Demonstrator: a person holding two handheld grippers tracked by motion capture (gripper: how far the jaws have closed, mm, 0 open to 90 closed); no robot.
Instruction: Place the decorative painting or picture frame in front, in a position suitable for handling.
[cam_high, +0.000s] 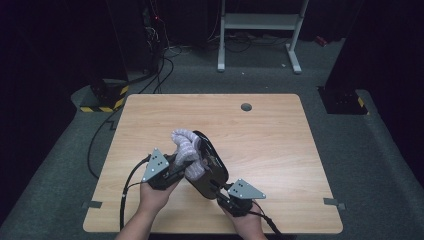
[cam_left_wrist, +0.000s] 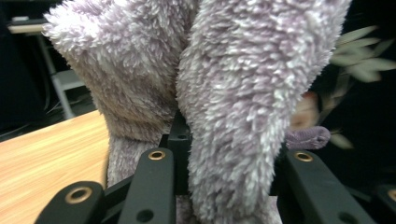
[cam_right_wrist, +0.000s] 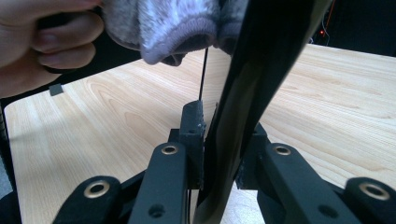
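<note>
My right tongs (cam_high: 220, 189) clamp the black bag (cam_high: 210, 165) steady while my left tongs (cam_high: 186, 162) pinch the fuzzy sock (cam_high: 186, 145), poised to stuff it in.

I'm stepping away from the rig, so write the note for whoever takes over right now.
Left gripper: shut on the fluffy lilac sock, held above the wooden table; its fingers pinch the fabric from both sides.
Right gripper: shut on the edge of the glossy black bag, holding it upright off the table.
Where things are: sock and bag meet in mid-air over the near middle of the table; the sock's cuff hangs right beside the bag.
Done: both items picked up and brought together.
Left: probably getting the sock into the bag; I cannot tell whether any of it is inside yet.
</note>
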